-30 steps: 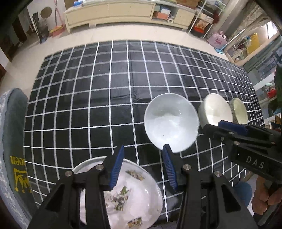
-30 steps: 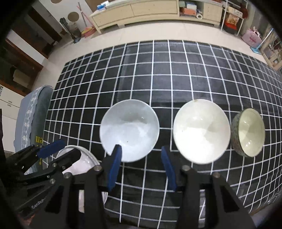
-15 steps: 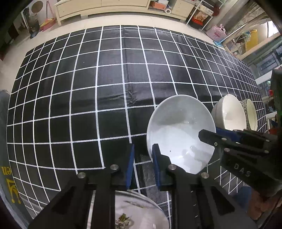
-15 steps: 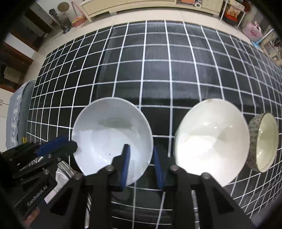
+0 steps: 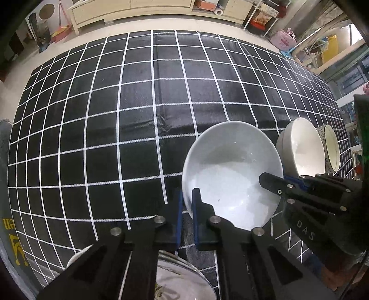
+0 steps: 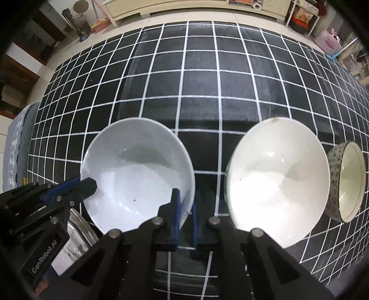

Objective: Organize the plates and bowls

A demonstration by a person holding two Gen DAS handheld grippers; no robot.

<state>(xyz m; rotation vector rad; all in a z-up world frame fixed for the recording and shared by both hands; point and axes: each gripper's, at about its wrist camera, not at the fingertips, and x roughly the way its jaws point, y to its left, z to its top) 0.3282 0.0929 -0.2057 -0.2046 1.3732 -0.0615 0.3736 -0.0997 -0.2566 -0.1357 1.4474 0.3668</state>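
Note:
A pale blue-white bowl (image 5: 230, 175) (image 6: 138, 170) sits on the black checked tablecloth (image 5: 115, 115). My left gripper (image 5: 187, 203) is shut on its left rim. My right gripper (image 6: 184, 205) is shut on its right rim; it also shows in the left wrist view (image 5: 276, 184). The left gripper shows in the right wrist view (image 6: 85, 184). A cream-white bowl (image 6: 276, 184) (image 5: 302, 147) stands to the right, then a small patterned bowl (image 6: 348, 182) (image 5: 329, 150). A floral plate (image 5: 182, 283) (image 6: 73, 242) lies under my left gripper at the near edge.
The cloth (image 6: 207, 80) stretches far behind the bowls. A grey cushioned chair (image 5: 7, 207) (image 6: 18, 138) stands at the table's left. Cabinets (image 5: 138, 7) and shelves stand beyond the far edge.
Both grippers moved in on the pale bowl and closed from open onto its opposite rims. The plate slid back under the left gripper's view.

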